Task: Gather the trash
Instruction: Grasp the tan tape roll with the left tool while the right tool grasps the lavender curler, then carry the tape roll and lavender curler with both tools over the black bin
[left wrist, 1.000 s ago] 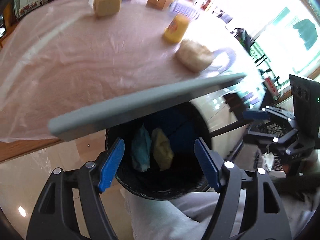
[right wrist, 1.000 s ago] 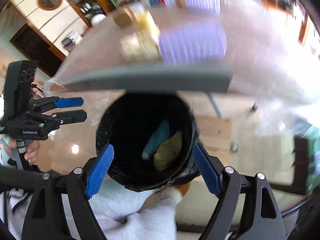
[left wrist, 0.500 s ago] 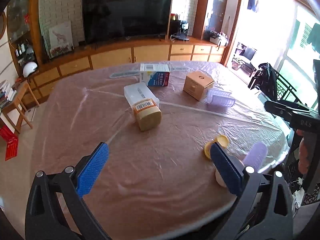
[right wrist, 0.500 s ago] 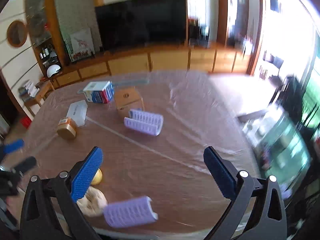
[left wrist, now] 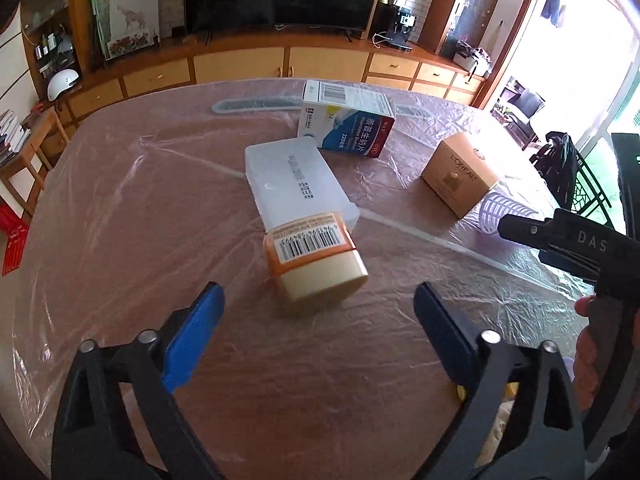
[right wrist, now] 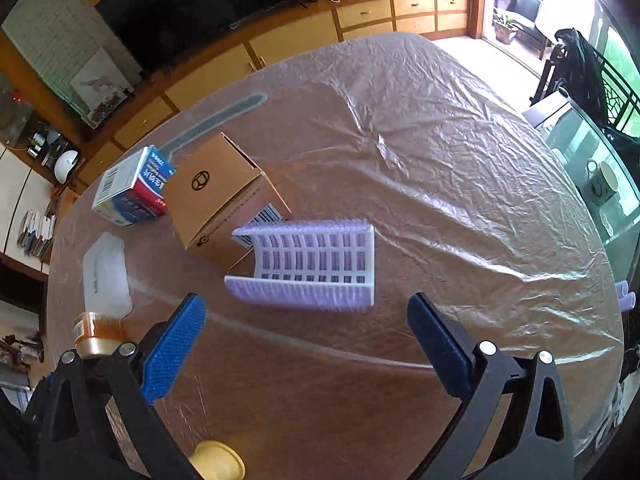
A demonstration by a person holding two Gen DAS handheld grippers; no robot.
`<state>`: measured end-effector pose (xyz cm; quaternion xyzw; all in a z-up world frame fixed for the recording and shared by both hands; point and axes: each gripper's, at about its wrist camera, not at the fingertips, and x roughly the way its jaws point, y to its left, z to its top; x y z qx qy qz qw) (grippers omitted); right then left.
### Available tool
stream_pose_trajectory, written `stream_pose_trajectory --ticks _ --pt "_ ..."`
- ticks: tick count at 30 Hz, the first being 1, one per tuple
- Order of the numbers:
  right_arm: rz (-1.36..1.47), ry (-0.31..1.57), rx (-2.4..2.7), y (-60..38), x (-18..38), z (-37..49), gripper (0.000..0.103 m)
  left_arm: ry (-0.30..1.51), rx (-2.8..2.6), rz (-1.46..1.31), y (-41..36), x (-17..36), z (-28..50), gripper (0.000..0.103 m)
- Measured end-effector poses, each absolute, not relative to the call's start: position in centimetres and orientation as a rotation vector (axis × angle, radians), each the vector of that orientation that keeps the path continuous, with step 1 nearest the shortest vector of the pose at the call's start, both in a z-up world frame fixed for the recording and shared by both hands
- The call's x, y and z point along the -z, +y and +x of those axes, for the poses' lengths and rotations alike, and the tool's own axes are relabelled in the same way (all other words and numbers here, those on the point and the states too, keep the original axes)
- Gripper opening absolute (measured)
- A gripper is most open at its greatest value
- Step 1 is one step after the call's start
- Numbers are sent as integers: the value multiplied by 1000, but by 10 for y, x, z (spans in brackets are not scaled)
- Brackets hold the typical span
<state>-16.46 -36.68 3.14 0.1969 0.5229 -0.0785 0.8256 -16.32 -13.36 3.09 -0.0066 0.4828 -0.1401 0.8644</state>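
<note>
A lilac slotted tray (right wrist: 308, 266) was seen lying on the plastic-covered table (right wrist: 460, 168), just ahead of the right gripper (right wrist: 306, 340), whose blue pads (right wrist: 172, 350) were spread wide with nothing between them.

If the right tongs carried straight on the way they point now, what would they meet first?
Most likely the lilac slotted plastic tray, which lies on the plastic-covered table just ahead of the open, empty right tongs and roughly centred between them. Depth is unclear, so they might meet the tabletop just short of it.
</note>
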Motion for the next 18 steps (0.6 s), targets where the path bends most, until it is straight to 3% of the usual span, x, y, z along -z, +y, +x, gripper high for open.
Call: stream_pose_trajectory --ticks 5,11,14,18 --pt "423 1114 195 -362 -27 -159 99 1042 304 -21 -139 -21 -155 76" --pt "330 1111 242 -349 -26 -155 93 1025 301 41 -149 -20 -154 66" --pt "259 1093 253 -338 -26 -153 73 1016 295 43 -147 -21 -152 52" --pt "268 1075 209 -338 -31 -154 72 1014 310 25 -141 -23 -154 49"
